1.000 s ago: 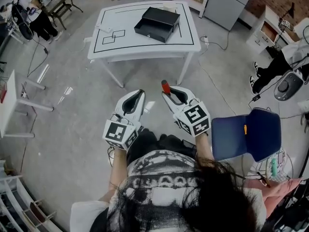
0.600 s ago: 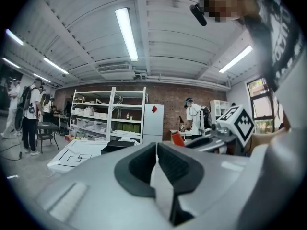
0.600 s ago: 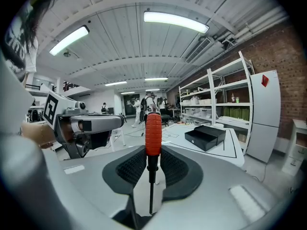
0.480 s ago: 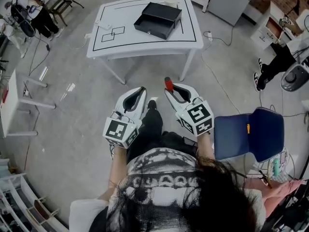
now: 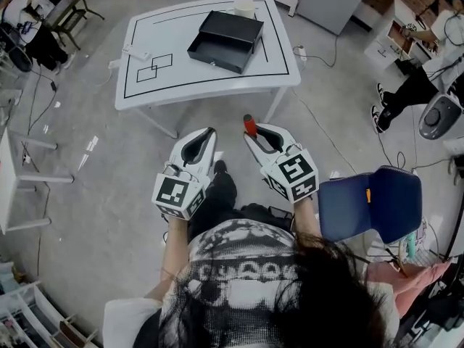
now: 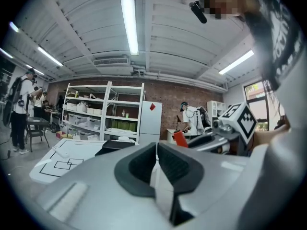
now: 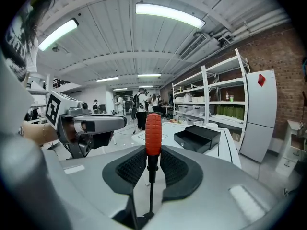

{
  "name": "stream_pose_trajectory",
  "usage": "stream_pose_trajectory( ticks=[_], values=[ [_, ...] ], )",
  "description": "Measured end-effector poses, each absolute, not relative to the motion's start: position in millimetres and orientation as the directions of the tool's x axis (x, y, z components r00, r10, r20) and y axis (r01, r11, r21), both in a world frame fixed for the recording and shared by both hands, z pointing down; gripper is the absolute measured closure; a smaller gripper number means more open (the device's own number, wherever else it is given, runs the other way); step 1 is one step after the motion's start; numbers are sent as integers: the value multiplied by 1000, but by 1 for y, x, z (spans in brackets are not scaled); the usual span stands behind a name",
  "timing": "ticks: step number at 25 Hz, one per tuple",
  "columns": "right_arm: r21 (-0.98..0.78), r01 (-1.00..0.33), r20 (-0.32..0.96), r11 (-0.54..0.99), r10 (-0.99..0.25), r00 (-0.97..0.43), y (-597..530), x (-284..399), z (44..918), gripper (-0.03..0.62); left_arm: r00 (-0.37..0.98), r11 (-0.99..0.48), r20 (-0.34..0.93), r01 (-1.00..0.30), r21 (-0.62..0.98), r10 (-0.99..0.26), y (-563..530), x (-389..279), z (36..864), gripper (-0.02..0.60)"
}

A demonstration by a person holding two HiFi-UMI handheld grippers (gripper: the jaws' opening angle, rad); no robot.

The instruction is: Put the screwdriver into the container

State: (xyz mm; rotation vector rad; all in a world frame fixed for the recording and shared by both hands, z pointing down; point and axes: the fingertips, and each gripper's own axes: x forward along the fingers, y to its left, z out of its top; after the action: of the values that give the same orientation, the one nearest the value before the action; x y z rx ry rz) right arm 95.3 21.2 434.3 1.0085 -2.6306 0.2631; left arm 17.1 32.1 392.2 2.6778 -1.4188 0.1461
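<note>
Left gripper: jaws together, nothing between the pads. It hangs idle over the floor, just beside its partner. Risk here is small, but it would be no help if the tool starts to go.

Container: black, open-topped, shallow-walled, sitting on the white table. It is well apart from both grippers, with bare floor between, so the whole approach is yet to be made. It looks light. My guess is that a nudge on its rim from the tool or a jaw would slide it across the smooth tabletop.

Screwdriver: upright in the jaws, red handle past the jaw tips, thin dark shank running back between the pads.

Right gripper: clamped on that shank just below the handle. This is the main worry.
- The contact is narrow and on a round shaft, with the heavier handle out beyond the pads.
- A jolt while walking, or tipping the gripper down over the container, could let the tool swivel or slip out short of the table.
- Releasing too high or off-centre could bounce it off a wall, or leave it lying across the rim.

Blue chair: close on the right, and could catch an elbow.
</note>
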Motion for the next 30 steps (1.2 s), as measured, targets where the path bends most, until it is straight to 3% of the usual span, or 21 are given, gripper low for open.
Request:
stream_pose_trajectory(
  ticks=[14,30],
  values=[
    [-41,-704,401,709,-633,-662,-111,21,433,503,622,-621,149,-781,60,-768,-104,-53,392,581],
    [-25,-727,442,686,-645,-623,-179,-23,445,503,655,-648,162,-755,100,-738,-172,-96,407,581]
  ],
)
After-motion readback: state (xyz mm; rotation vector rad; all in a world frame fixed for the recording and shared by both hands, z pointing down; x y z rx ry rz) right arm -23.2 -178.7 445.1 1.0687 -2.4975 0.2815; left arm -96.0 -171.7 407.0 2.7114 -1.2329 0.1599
